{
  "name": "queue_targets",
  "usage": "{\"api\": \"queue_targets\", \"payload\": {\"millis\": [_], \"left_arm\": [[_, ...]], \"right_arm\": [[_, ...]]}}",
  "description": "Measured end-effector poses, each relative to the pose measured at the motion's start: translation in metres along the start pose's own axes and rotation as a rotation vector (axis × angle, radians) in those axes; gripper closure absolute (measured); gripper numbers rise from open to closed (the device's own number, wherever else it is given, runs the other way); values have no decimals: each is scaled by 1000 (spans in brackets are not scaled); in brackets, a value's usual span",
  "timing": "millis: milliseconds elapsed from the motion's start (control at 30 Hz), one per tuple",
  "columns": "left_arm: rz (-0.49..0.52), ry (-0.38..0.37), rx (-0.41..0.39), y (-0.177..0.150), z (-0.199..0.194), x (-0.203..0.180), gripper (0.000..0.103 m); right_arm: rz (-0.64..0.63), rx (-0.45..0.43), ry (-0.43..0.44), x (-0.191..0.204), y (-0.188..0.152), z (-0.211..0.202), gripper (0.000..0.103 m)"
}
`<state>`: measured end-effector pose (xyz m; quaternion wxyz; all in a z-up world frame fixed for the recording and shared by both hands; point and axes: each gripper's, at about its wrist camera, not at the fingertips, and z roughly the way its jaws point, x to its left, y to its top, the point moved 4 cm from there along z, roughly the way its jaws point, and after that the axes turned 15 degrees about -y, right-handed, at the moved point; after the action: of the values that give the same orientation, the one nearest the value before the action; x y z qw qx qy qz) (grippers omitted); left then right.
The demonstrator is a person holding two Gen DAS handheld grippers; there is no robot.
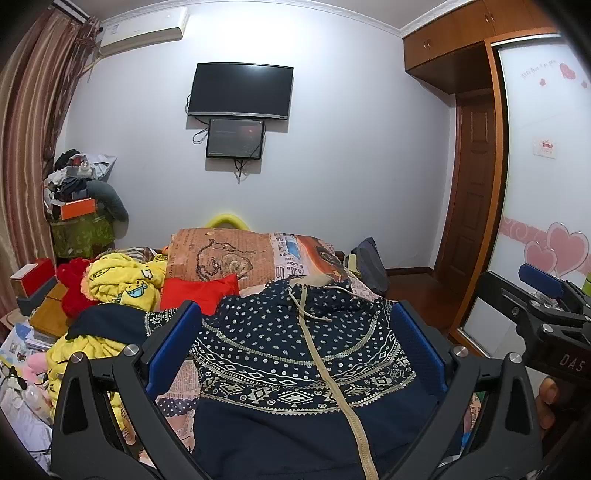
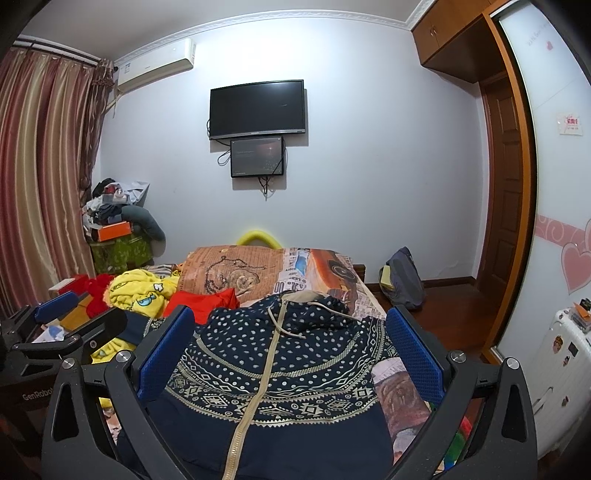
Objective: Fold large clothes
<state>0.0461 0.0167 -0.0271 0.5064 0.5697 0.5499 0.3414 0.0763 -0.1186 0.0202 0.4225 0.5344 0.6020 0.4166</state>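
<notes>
The left gripper (image 1: 295,343) is wide open, with nothing held between its blue pads (image 1: 173,343). The right gripper (image 2: 291,343) is wide open too, and holds nothing. Both hang just above the dark blue hoodie (image 1: 295,369), which lies spread out on the bed (image 1: 280,254), front side up. In the left wrist view the hoodie fills the middle and the 6 o'clock part of the picture. It has white dots, bands of diamond shapes and a tan zipper (image 1: 332,369) running down it. The tan strings (image 1: 306,314) lie near its collar at 12 o'clock of the hoodie. In the left wrist view the right gripper shows at 3 o'clock, with a thumb under it.

In the right wrist view the left gripper shows at 9 o'clock.

A bit farther, at 10 o'clock from the hoodie, lies a red cloth (image 1: 199,291). Beside it, more to 9 o'clock, is a yellow cartoon blanket (image 1: 125,280) in a heap, with a red fuzzy thing (image 1: 74,288) next to it. The bed cover has a newspaper print.

On the floor at 2 o'clock sits a dark backpack (image 2: 404,280). At 9 o'clock, a pile of stuff (image 1: 81,192) stands by the striped curtain (image 1: 29,129).

Far off at 12 o'clock a black TV (image 1: 240,90) hangs on the wall, with a small screen (image 1: 235,138) just under it. An air conditioner (image 1: 144,31) is at 11 o'clock. A wooden door (image 1: 472,184) is at 2 o'clock, beside a wardrobe with pink hearts (image 1: 554,251).
</notes>
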Motion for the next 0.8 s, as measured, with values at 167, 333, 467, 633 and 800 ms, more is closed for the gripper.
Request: {"api": "queue_targets", "payload": {"millis": [167,333,467,633,800], "left_arm": [[6,4,-4,0,0,-1,0],[7,1,0,0,1,-2,0],[7,0,-1,-1,1,-3,0],[7,1,1,0,2,-2,0],[-4,-6,4,0,3,0,0]], "right_arm": [[-1,0,0,0,0,0,0],[0,1,0,0,0,0,0],[0,-1,-1,0,0,0,0],[-1,1,1,1,0,0,0],[-6,5,3,4,-1,1,0]]}}
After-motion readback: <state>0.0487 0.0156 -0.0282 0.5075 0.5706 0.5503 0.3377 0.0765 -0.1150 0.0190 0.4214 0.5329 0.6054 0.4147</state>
